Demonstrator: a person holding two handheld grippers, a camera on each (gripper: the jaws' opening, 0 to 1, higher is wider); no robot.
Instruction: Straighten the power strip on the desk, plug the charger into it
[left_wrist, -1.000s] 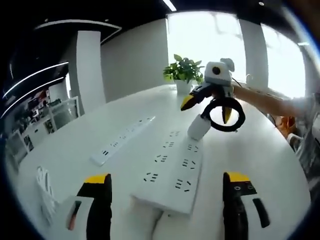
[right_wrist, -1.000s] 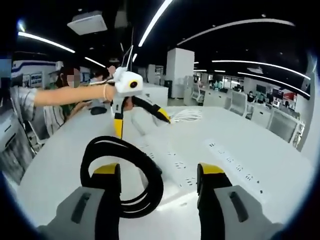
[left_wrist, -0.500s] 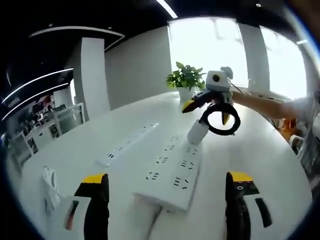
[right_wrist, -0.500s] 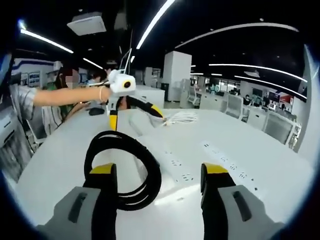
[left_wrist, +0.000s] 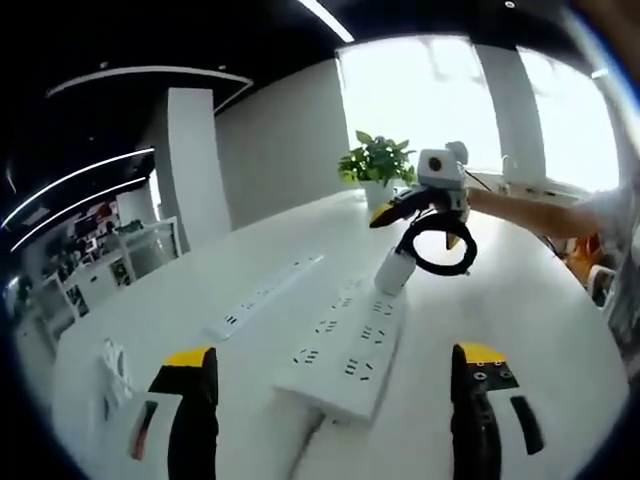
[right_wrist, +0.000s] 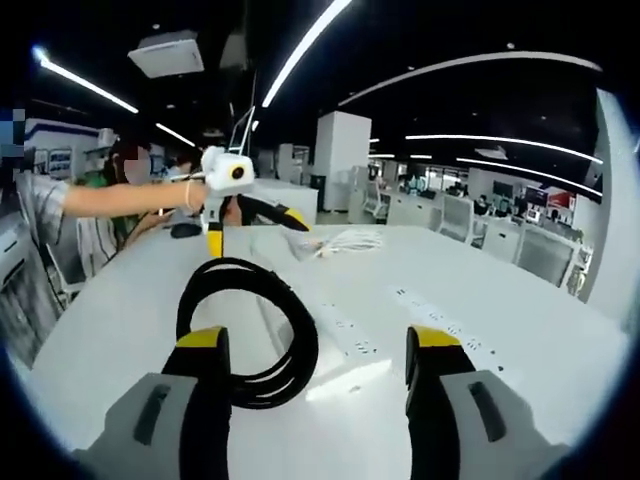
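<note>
While the charger (left_wrist: 393, 270) already looks seated at the far end of the strip (left_wrist: 345, 345), which lies fairly square on the desk (left_wrist: 520, 330), I'd say the plugging is basically done. Its black cable coil (right_wrist: 250, 330) loops beside the right gripper (right_wrist: 318, 345), jaws wide, holding nothing. The left gripper (left_wrist: 325, 362) is wide open too, near the strip's closer end. Not much left.

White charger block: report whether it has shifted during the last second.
No. The white charger block still stands at the far end of the wide white power strip; the whole view shifted with the camera.
</note>
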